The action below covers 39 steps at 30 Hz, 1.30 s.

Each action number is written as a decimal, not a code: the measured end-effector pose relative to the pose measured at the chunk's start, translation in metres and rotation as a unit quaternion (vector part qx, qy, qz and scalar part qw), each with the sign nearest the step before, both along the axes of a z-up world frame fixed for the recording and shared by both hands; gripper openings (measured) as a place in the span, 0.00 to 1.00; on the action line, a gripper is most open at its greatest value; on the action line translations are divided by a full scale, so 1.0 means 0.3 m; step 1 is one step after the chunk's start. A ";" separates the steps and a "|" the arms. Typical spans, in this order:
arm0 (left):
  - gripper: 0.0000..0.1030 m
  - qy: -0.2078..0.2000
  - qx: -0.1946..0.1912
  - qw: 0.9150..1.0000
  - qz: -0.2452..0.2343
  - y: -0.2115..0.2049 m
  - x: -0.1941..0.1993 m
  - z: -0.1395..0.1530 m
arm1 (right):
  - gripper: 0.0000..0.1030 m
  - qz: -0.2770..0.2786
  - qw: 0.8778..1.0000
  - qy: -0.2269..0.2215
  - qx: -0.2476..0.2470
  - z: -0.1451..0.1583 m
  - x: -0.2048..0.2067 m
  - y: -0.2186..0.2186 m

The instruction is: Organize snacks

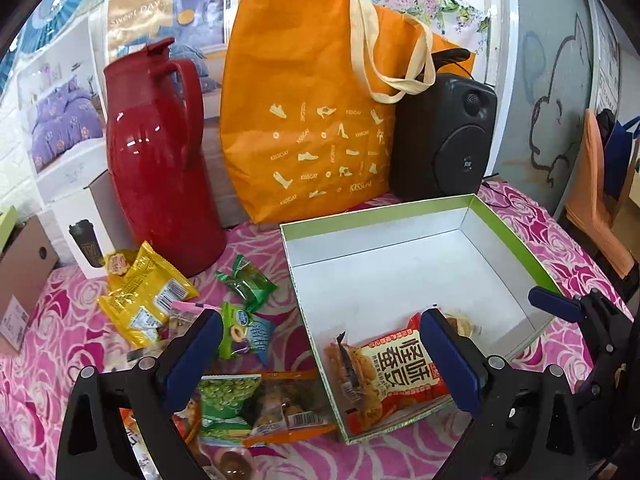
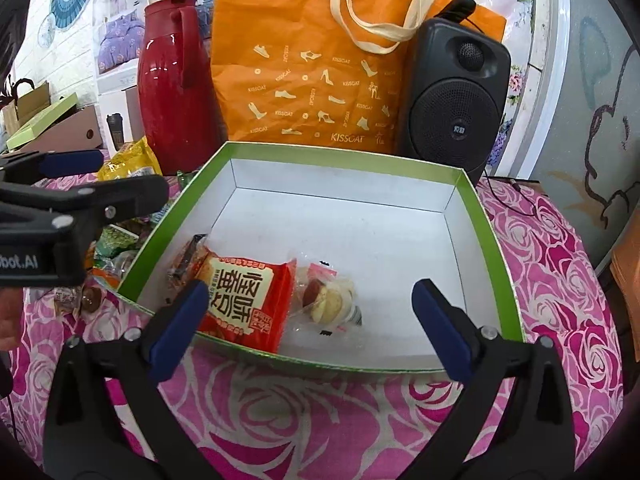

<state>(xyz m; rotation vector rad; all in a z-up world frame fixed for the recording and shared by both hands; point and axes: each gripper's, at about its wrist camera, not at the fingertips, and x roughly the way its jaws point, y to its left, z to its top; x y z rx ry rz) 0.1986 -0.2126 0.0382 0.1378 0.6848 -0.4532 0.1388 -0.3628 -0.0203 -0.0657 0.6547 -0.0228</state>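
Observation:
A green-rimmed white box (image 1: 472, 200) (image 2: 344, 156) lies on the pink rose tablecloth. Inside it lie a red snack packet (image 1: 400, 372) (image 2: 248, 300) and a small clear-wrapped pastry (image 2: 328, 296). Left of the box, loose snacks lie in a pile: a yellow packet (image 1: 144, 292), a green wrapped candy (image 1: 248, 282), a green pea packet (image 1: 226, 394) and an orange-edged nut packet (image 1: 288, 404). My left gripper (image 1: 324, 356) is open and empty, above the pile and the box's near-left corner. My right gripper (image 2: 310, 324) is open and empty, over the box's near edge.
A red thermos jug (image 1: 160, 168) (image 2: 172, 80), an orange tote bag (image 1: 312, 120) (image 2: 320, 60) and a black speaker (image 1: 444, 140) (image 2: 456, 92) stand behind the box. Cardboard boxes (image 1: 24, 280) stand at the far left. The table's right edge is near a wall.

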 end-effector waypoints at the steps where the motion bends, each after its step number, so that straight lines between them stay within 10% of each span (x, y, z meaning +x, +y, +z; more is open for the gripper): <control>1: 0.97 -0.003 -0.001 1.000 0.000 0.008 -0.012 0.008 | 0.99 -0.001 1.000 -0.002 -0.003 0.009 -0.008 0.009; 20: 0.97 -0.037 -0.051 0.997 0.049 0.429 -0.326 0.128 | 0.99 0.047 0.996 -0.063 0.036 0.151 -0.269 0.300; 24: 0.97 -0.038 -0.034 0.995 0.081 0.577 -0.388 0.084 | 0.99 0.108 0.988 -0.030 0.105 0.092 -0.305 0.401; 33: 0.97 -0.005 -0.010 0.987 0.157 0.845 -0.459 -0.053 | 0.99 0.136 0.987 0.055 0.068 -0.090 -0.167 0.623; 39: 0.97 0.017 -0.013 0.985 0.172 0.891 -0.439 -0.111 | 0.81 0.148 0.985 0.077 0.049 -0.158 -0.034 0.713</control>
